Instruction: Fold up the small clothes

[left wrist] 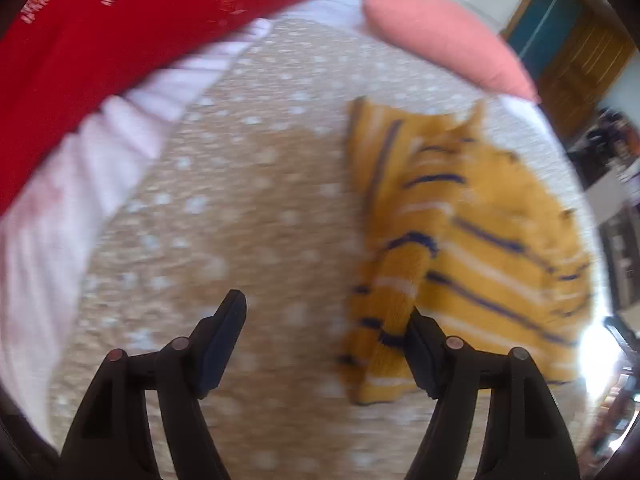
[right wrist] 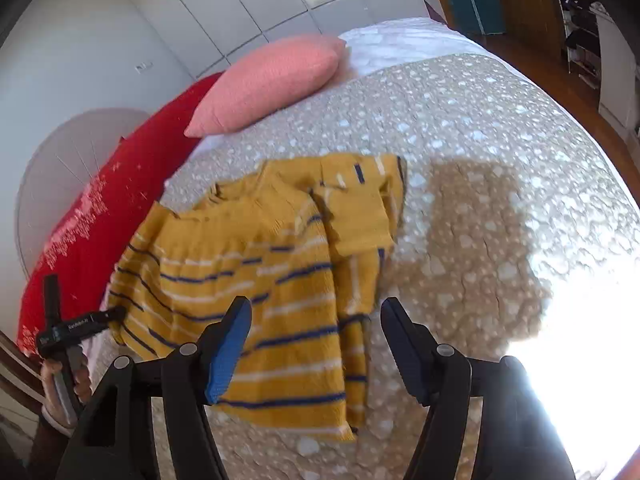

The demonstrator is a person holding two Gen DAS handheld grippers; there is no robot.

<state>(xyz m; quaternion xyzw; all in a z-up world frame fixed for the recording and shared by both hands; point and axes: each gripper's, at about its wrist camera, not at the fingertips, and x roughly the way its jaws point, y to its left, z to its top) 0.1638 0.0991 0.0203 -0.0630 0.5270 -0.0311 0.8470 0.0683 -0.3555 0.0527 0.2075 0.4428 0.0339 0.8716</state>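
Left wrist view, blurred throughout:
- Far left: red pillow with white lettering (left wrist: pixel 120 28), lying on a white ribbed sheet (left wrist: pixel 80 184).
- Centre: beige bedspread with white dots (left wrist: pixel 240 208), spread flat over the bed.
- Lower centre: left gripper (left wrist: pixel 326 336), claw spread wide, nothing between the black fingers (left wrist: pixel 224 332). Right-hand finger overlapping the edge of a sleeve; contact impossible to confirm through the blur.
- Right of centre: mustard-yellow knitted sweater with navy and white stripes (left wrist: pixel 480 248), lying on the bedspread, one sleeve folded toward the lower edge.
- Upper right: pink rectangular knitted cushion (left wrist: pixel 440 36), resting on the bed beyond the sweater, apart from it.

Right wrist view:
- Lower left: left gripper (right wrist: pixel 72 332), seen from outside at the sweater's left hem; finger spacing not readable from this angle.
- Left: red pillow (right wrist: pixel 80 240) along the bed edge, pink cushion (right wrist: pixel 272 80) leaning just above it.
- Centre: sweater (right wrist: pixel 248 264) on the dotted bedspread (right wrist: pixel 480 120), body flat, one sleeve doubled over near the collar, right side rumpled.
- Lower centre: right gripper (right wrist: pixel 316 340), claw spread wide and holding nothing, above the sweater's lower portion. Blue pad (right wrist: pixel 228 356) on the left finger.
- Upper left background: white panelled wardrobe doors (right wrist: pixel 200 8).

No bins, baskets or other containers visible in either view.
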